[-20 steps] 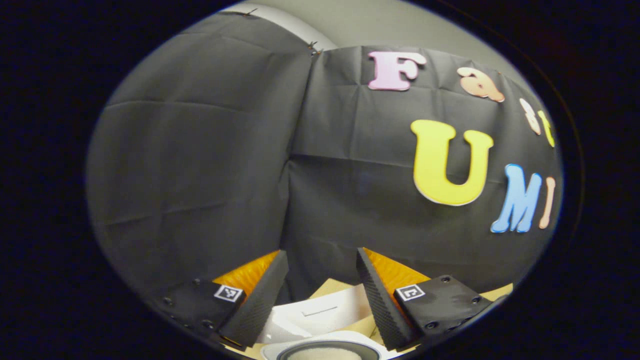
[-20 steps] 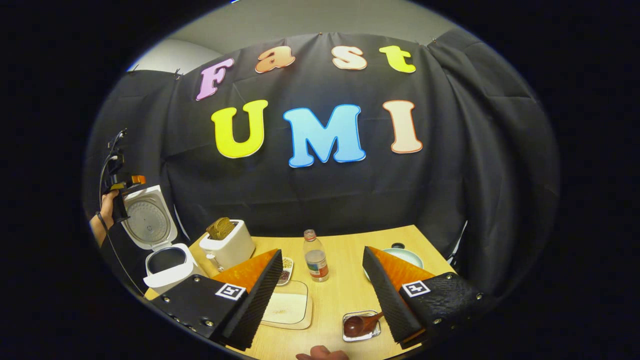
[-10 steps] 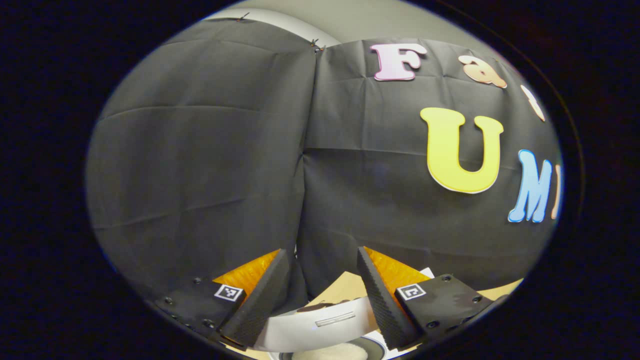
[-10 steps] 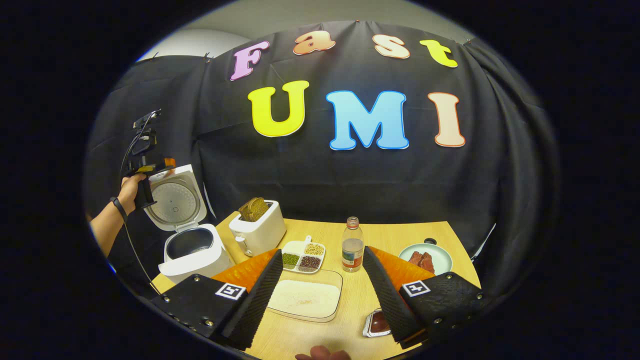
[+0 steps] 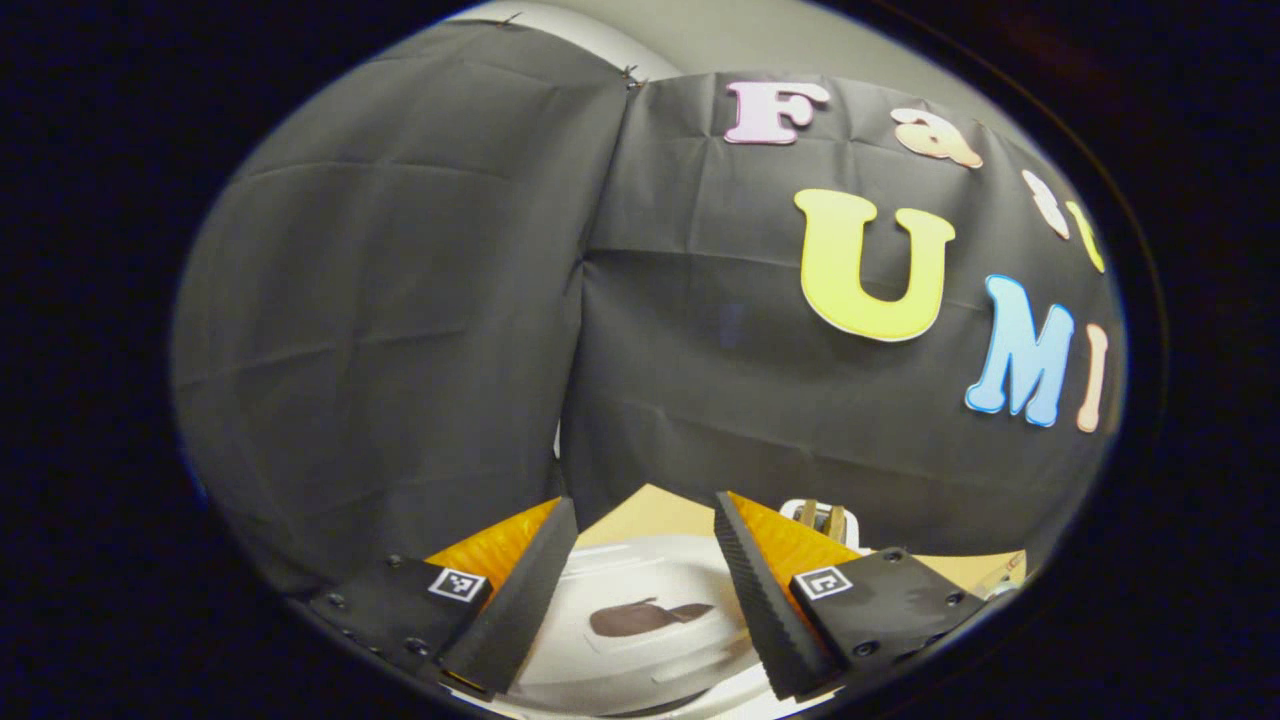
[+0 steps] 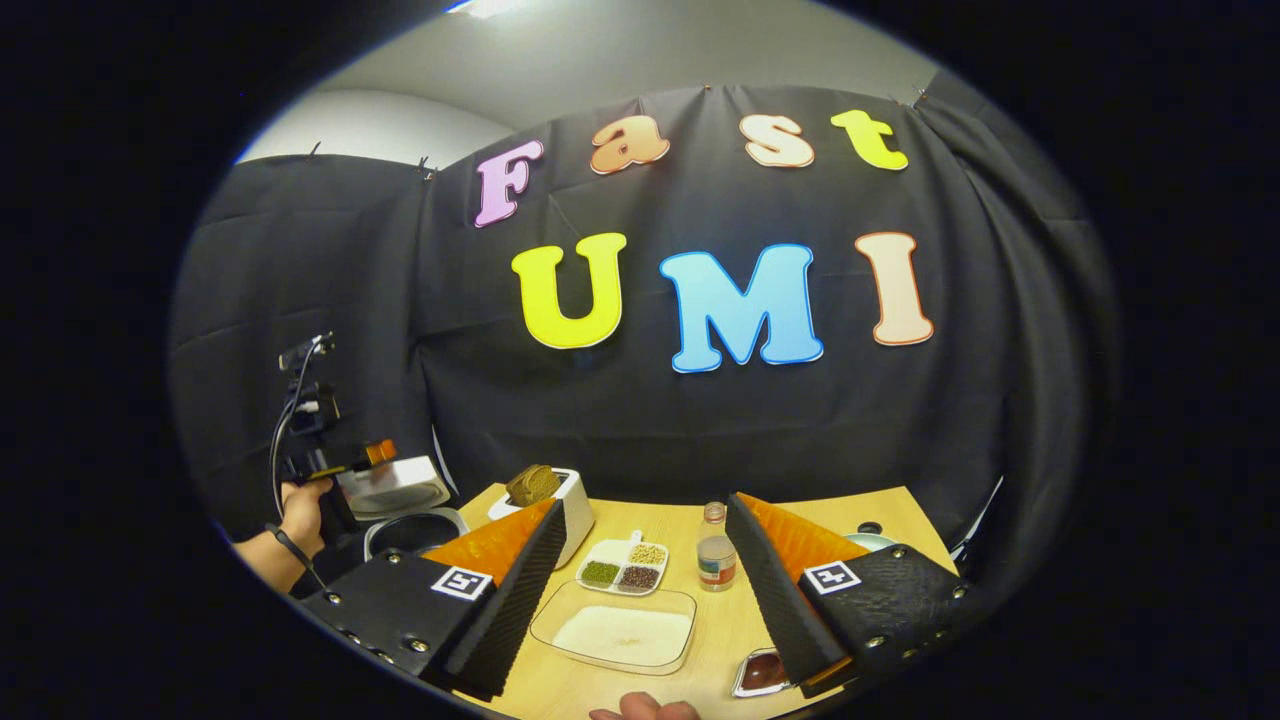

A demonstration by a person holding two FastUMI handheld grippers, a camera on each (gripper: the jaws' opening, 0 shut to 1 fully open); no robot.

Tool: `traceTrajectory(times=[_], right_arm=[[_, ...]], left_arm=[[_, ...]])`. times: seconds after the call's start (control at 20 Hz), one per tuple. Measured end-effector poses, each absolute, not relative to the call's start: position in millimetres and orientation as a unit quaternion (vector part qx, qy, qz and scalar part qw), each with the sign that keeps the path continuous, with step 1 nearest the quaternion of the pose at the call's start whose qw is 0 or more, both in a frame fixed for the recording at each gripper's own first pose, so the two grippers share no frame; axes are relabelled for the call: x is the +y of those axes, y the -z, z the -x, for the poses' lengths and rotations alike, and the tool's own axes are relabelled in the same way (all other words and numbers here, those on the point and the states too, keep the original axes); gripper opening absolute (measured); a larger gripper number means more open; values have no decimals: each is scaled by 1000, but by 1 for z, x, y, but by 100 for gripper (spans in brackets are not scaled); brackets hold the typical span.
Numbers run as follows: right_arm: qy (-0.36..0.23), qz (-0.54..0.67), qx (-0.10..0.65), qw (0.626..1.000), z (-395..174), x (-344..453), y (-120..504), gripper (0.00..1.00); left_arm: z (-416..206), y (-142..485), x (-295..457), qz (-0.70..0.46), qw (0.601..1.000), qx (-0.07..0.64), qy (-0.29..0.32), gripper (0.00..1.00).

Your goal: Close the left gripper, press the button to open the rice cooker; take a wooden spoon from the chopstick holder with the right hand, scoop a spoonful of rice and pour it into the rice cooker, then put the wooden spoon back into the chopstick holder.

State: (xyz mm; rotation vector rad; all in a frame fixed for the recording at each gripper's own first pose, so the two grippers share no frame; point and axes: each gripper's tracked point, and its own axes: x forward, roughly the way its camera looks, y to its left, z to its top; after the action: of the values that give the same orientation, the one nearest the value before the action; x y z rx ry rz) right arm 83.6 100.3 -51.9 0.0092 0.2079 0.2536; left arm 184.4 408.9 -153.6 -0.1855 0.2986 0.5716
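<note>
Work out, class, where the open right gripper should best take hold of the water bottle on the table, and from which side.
Probably the bottle around its body, above the label, fingers closing from either side. It stands upright with bare table to its right, while the divided snack dish sits close on its left, so come in level from the front.

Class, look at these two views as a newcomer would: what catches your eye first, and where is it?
In the right gripper view, the rice cooker at the table's far left draws the eye, its lid half lowered under the left gripper. Nearer sits a glass dish of rice, between the right gripper's open jaws.
</note>
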Motion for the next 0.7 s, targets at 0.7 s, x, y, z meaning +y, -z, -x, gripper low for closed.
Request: traceTrajectory(times=[0.7], right_arm=[[-70,-14,96,993,-64,62,49,98]], left_arm=[[-162,185,334,4,966,122,-229,96]])
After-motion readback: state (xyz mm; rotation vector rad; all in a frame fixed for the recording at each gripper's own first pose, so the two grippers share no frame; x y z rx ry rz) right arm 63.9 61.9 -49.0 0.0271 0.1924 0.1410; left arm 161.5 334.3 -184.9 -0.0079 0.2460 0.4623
